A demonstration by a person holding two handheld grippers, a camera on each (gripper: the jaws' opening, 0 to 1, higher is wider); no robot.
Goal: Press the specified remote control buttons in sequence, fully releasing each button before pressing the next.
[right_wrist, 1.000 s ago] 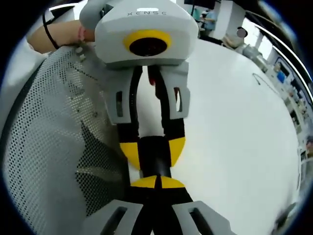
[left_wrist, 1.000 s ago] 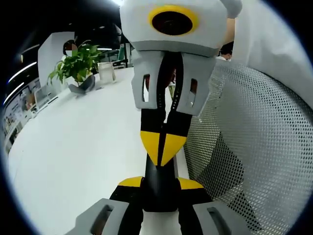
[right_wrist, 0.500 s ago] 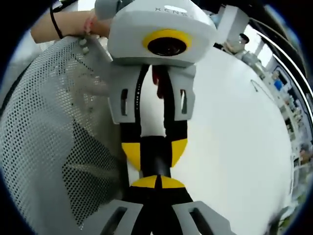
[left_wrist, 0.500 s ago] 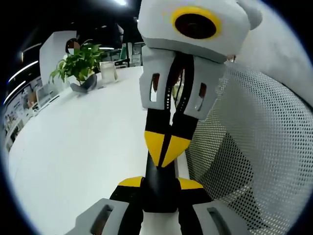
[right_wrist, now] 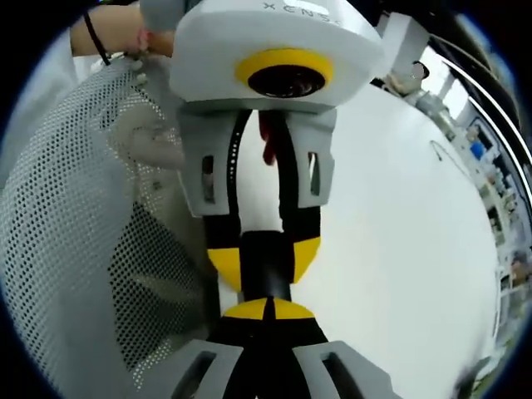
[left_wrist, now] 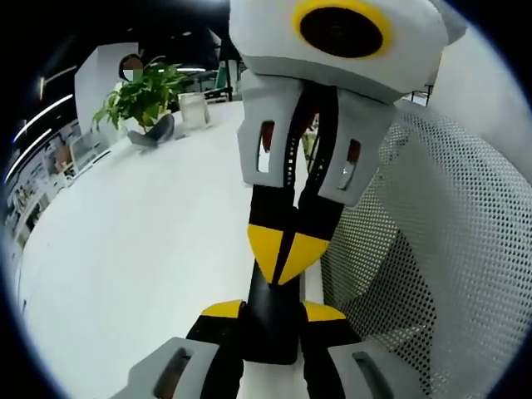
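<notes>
- White table [left_wrist: 125, 249] lies to the left of the left gripper view, with a potted plant [left_wrist: 143, 93] at its far edge.
- Centre of that view: your left gripper [left_wrist: 272, 312] has its jaws part open, clamped on the sides of the slim black remote [left_wrist: 270, 332]. The remote is seen end-on and held off the table.
- Your right gripper [left_wrist: 278, 253] comes in from above with its yellow tips closed together and holding nothing. The point rests on or just at the remote's face.
- Right side: a mesh chair back [left_wrist: 432, 249], near the grippers.
- Change over the last second: the right gripper bulks larger and the plant has slid up the view. You have drawn the two tools closer or tilted them; the grip and the tip's position hold.
- My reading: a press is under way or barely released. The buttons are hidden, so I cannot tell which. Lift the tip clear before the next press.
</notes>
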